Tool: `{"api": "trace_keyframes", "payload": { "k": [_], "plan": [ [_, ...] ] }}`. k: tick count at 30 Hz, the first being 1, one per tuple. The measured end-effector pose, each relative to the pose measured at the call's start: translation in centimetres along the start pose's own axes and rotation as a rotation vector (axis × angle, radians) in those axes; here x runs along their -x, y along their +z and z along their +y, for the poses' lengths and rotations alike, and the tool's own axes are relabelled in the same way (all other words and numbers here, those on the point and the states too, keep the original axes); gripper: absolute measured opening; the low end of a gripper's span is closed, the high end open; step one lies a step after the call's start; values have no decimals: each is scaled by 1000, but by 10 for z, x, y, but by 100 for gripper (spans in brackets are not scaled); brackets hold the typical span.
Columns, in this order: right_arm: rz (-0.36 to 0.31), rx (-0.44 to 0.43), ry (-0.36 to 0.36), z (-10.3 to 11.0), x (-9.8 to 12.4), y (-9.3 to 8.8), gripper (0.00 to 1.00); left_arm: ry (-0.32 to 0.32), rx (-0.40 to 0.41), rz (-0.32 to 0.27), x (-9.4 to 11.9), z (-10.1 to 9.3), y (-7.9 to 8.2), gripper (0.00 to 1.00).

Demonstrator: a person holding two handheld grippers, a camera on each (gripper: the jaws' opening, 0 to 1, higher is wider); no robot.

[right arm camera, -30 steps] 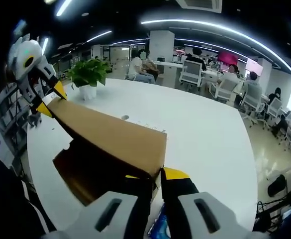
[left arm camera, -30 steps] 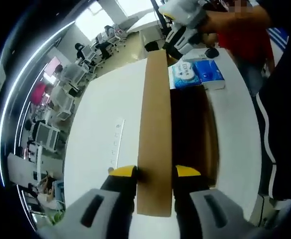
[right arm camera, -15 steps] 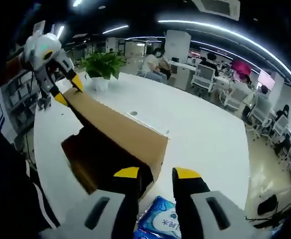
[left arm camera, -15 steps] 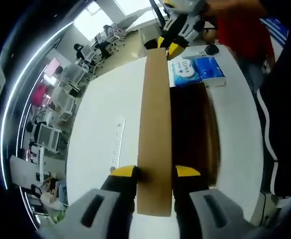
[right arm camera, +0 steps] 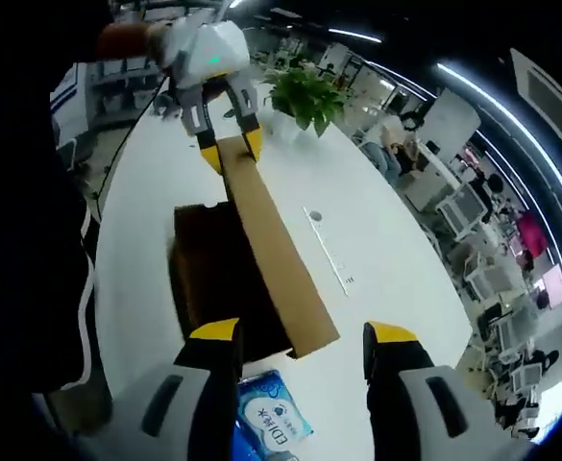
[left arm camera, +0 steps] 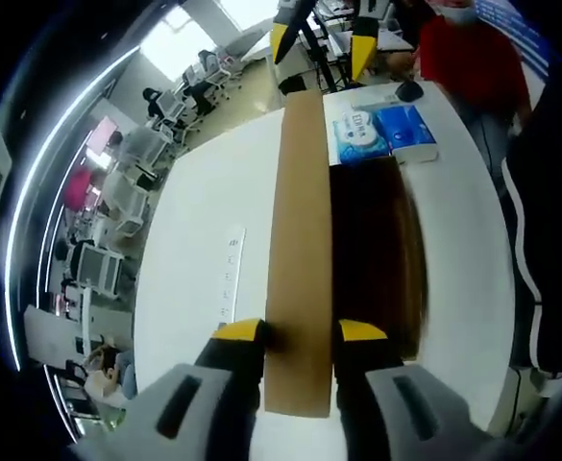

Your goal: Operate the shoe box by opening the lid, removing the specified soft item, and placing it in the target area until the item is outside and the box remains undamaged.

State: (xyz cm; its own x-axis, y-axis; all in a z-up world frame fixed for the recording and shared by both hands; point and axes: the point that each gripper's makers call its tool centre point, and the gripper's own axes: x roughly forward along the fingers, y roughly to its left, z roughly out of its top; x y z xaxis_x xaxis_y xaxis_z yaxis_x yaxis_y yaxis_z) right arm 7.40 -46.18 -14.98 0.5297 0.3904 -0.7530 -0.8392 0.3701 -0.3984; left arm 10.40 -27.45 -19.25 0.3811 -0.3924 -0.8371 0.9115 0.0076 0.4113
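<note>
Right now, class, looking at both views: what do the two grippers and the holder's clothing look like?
Each gripper has two grey jaws ending in yellow tips. The left gripper shows this close up, and in the right gripper view its body is white with a small green light. The right gripper matches it. The person wears dark clothing with a white stripe down the side.

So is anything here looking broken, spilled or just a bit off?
Nothing looks damaged or spilled. The shoe box sits open on the white table, its lid stood up on edge and pinched at one end by the left gripper. The right gripper is open, above a blue tissue pack beside the box.
</note>
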Motion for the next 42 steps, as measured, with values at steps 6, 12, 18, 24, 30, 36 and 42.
{"api": "trace_keyframes", "payload": {
  "k": [6,12,18,24,30,36,42],
  "plan": [
    [54,88,73,4,-20,5,50,4,-2,-2,1,-1,1,29],
    [86,161,124,7,-34,8,44,4,0,-3,1,-1,0,29],
    [101,181,150,6,-42,6,39,4,-4,-6,2,-1,2,29],
    [124,189,153,9,-45,2,33,7,-8,-8,1,-1,1,29],
    [116,178,164,13,-47,0,27,21,-5,-4,-1,0,0,29],
    [114,184,150,15,-45,0,27,38,-13,6,-7,-2,-1,30],
    [117,165,138,17,-51,-4,28,51,-36,1,-6,-2,-3,29]
  ]
}}
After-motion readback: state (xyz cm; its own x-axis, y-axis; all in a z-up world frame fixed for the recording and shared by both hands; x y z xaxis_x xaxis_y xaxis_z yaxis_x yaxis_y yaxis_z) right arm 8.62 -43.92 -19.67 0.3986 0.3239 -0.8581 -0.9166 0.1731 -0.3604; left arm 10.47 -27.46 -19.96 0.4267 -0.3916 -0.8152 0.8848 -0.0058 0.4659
